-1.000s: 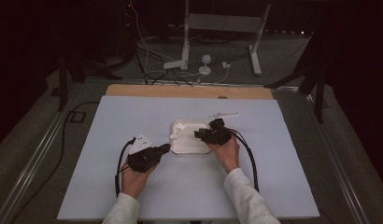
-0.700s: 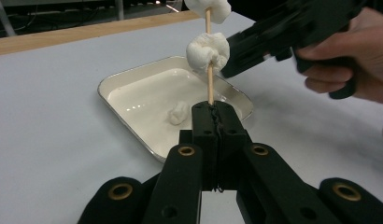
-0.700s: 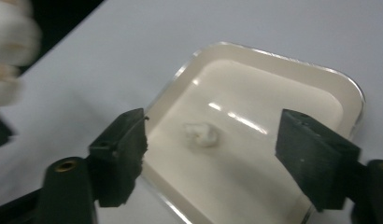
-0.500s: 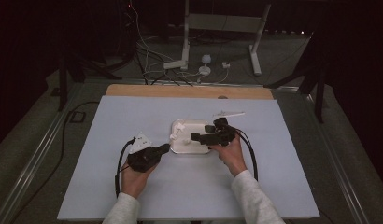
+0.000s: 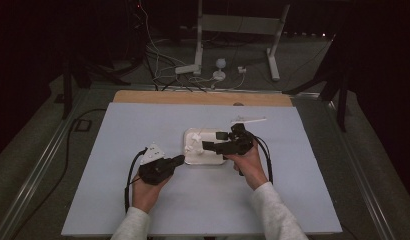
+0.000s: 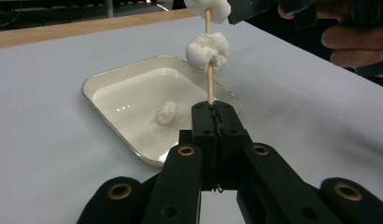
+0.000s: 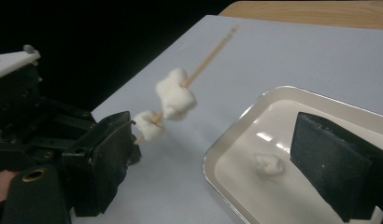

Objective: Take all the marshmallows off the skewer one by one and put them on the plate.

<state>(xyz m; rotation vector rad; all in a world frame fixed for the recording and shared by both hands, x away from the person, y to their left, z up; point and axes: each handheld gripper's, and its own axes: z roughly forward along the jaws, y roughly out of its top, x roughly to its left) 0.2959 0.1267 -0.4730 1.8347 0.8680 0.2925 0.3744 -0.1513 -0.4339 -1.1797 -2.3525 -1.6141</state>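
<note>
My left gripper (image 6: 211,110) is shut on the lower end of a wooden skewer (image 6: 209,84), which stands up over the near rim of a white tray (image 6: 110,84). Two marshmallows are threaded on it, one (image 6: 207,51) below the other (image 6: 209,8). A third marshmallow (image 6: 166,113) lies in the tray. My right gripper (image 7: 217,135) is open, with its left jaw beside the lower skewered marshmallow (image 7: 147,125) and its right jaw over the tray (image 7: 273,98). In the high view the left gripper (image 5: 181,159) and the right gripper (image 5: 213,141) meet at the tray (image 5: 213,159).
The tray sits mid-table on a pale sheet (image 5: 143,125). A thin white piece (image 5: 248,119) lies behind the right hand. A wooden strip (image 5: 203,97) runs along the far edge, with cables and a stand on the floor beyond it.
My right gripper has turned to point left across the tray toward the skewer. The left gripper and skewer have barely moved.
</note>
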